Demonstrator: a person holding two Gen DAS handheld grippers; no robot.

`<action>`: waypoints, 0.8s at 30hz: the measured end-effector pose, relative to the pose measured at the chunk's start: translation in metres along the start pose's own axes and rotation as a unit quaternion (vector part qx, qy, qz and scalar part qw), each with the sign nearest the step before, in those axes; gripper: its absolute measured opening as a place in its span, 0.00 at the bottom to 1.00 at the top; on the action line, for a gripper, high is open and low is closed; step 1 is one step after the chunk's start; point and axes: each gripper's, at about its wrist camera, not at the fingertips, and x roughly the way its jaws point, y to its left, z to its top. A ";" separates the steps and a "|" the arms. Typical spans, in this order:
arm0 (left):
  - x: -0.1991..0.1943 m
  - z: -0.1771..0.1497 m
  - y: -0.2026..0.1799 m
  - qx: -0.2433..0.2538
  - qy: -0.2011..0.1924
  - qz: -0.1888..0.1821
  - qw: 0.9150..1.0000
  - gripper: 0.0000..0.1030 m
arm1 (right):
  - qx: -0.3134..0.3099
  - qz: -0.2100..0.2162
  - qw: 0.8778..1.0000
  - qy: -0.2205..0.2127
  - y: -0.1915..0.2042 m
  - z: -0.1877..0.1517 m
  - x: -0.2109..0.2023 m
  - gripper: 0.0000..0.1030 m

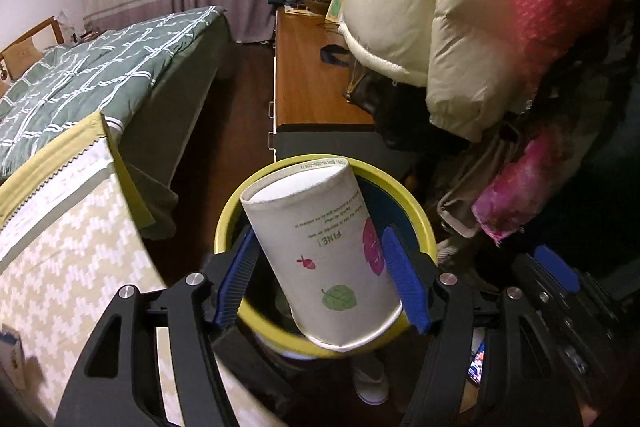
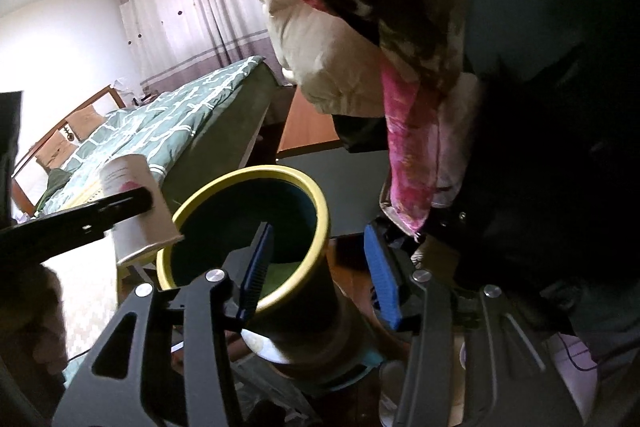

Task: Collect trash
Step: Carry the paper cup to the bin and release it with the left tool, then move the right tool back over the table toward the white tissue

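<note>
While the left claw (image 1: 316,263) grasps a paper cup (image 1: 320,259) over the yellow-rimmed bin (image 1: 424,223), only the right wrist view shows the right claw (image 2: 320,267) released, straddling the bin's wall.

Paper cup (image 1: 320,251) between left gripper (image 1: 320,283) pads above bin (image 1: 420,223), bed (image 1: 100,67) left, dresser (image 1: 312,79) behind

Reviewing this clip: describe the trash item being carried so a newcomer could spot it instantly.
Find the green quilted bed, then the yellow-rimmed bin on the floor past its foot. Over the bin's mouth, the left gripper holds a white paper cup, the only thing printed with a green leaf and a pink leaf.
</note>
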 end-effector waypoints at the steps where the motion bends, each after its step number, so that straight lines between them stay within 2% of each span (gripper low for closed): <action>1: 0.008 0.002 -0.001 -0.001 0.000 0.004 1.000 0.63 | 0.001 -0.001 1.000 0.002 -0.001 0.000 0.002 0.45; 4: 0.022 0.007 -0.001 0.001 0.002 0.012 1.000 0.67 | 0.002 -0.001 1.000 0.007 -0.003 -0.002 0.006 0.45; 6: 0.029 0.010 0.000 -0.001 0.002 0.015 1.000 0.80 | 0.000 -0.001 1.000 0.007 -0.001 -0.003 0.006 0.46; 11: 0.016 0.012 0.010 -0.026 -0.004 0.007 1.000 0.80 | -0.006 0.001 1.000 0.006 0.003 -0.001 0.004 0.46; 15: -0.038 0.007 0.020 -0.030 -0.038 0.010 0.999 0.80 | -0.017 0.009 1.000 0.007 0.013 -0.002 0.001 0.48; 19: -0.099 -0.010 0.036 -0.049 -0.078 0.020 0.996 0.86 | -0.036 0.027 0.999 0.012 0.031 -0.006 0.000 0.48; 24: -0.173 -0.047 0.067 -0.063 -0.115 0.068 0.989 0.88 | -0.070 0.058 0.996 0.019 0.066 -0.015 -0.004 0.50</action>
